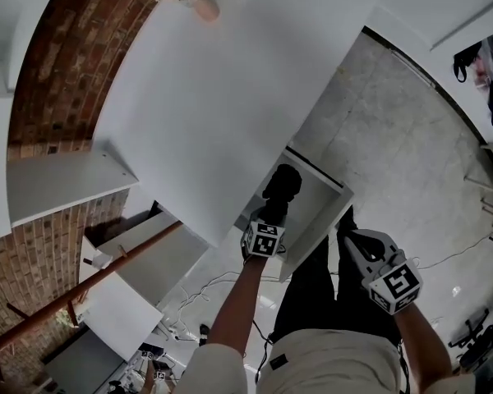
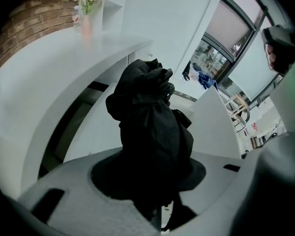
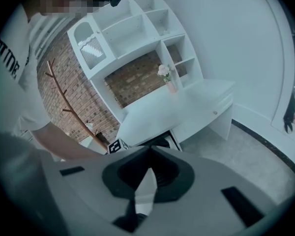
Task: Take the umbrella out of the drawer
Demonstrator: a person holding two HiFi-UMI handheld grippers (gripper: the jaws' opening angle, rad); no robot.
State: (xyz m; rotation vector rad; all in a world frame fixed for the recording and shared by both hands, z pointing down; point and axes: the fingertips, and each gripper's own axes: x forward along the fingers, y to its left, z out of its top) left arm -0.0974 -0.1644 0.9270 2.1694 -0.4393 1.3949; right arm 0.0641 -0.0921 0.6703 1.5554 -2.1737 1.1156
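Clamping the folded black umbrella [image 2: 150, 127] in the left gripper [image 1: 271, 216] over the open drawer [image 1: 320, 171], with the right gripper [image 1: 346, 218] just to its right pinched closed on nothing, then the white desk [image 1: 230, 97] beyond and, farthest off, a vase of flowers [image 1: 205, 6].

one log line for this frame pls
left claw: shut on black folded umbrella | umbrella: over open desk drawer | right claw: shut, empty
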